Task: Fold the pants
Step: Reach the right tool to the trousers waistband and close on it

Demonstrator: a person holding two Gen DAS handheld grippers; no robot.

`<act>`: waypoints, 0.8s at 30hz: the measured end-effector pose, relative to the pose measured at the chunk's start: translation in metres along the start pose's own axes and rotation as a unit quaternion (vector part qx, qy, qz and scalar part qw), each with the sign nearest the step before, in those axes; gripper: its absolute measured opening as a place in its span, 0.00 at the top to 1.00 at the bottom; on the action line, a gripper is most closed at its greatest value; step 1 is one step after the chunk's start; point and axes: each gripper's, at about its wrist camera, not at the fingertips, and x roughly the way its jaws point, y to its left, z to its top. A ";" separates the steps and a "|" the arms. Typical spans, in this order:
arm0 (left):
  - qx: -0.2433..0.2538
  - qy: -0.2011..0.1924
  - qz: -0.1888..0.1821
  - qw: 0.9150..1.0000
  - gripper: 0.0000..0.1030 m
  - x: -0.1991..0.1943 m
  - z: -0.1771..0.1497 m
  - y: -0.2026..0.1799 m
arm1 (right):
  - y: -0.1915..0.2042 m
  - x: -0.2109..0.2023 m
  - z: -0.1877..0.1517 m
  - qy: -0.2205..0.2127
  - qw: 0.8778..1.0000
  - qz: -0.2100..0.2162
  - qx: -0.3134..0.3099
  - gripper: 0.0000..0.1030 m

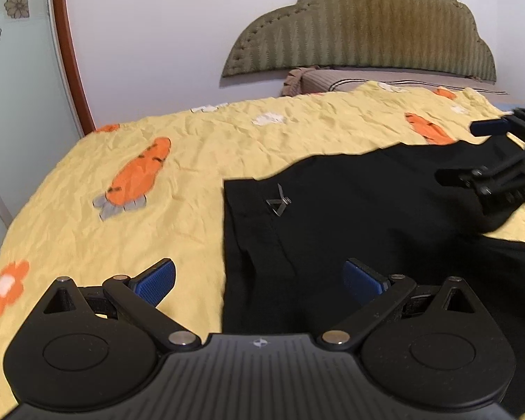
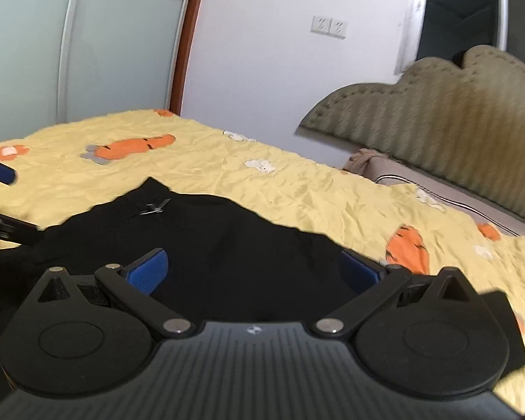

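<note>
Both my left gripper (image 1: 259,281) and right gripper (image 2: 253,269) hung spread apart, holding nothing, over the black fabric pants (image 1: 350,217) lying mid-bed on the yellow carrot-print bedspread (image 1: 199,161); best pinch matching edges and fold evenly.

black pants (image 1: 350,217) lie flat on a yellow carrot-print bedspread (image 1: 192,161). the left gripper (image 1: 259,280) hovers spread wide over their edge; the right gripper (image 1: 472,150), likewise spread, hovers at far right.
</note>
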 end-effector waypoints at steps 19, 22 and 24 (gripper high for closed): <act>0.016 0.024 0.036 0.999 0.00 0.077 0.028 0.010 | -0.108 0.212 0.021 0.192 0.970 0.152 -0.012 0.71; 0.013 0.021 0.037 0.999 0.00 0.077 0.028 0.010 | -0.106 0.209 0.020 0.197 0.967 0.158 -0.013 0.93; 0.010 0.020 0.036 0.999 0.00 0.075 0.028 0.011 | -0.101 0.194 0.018 0.177 0.973 0.147 -0.027 0.93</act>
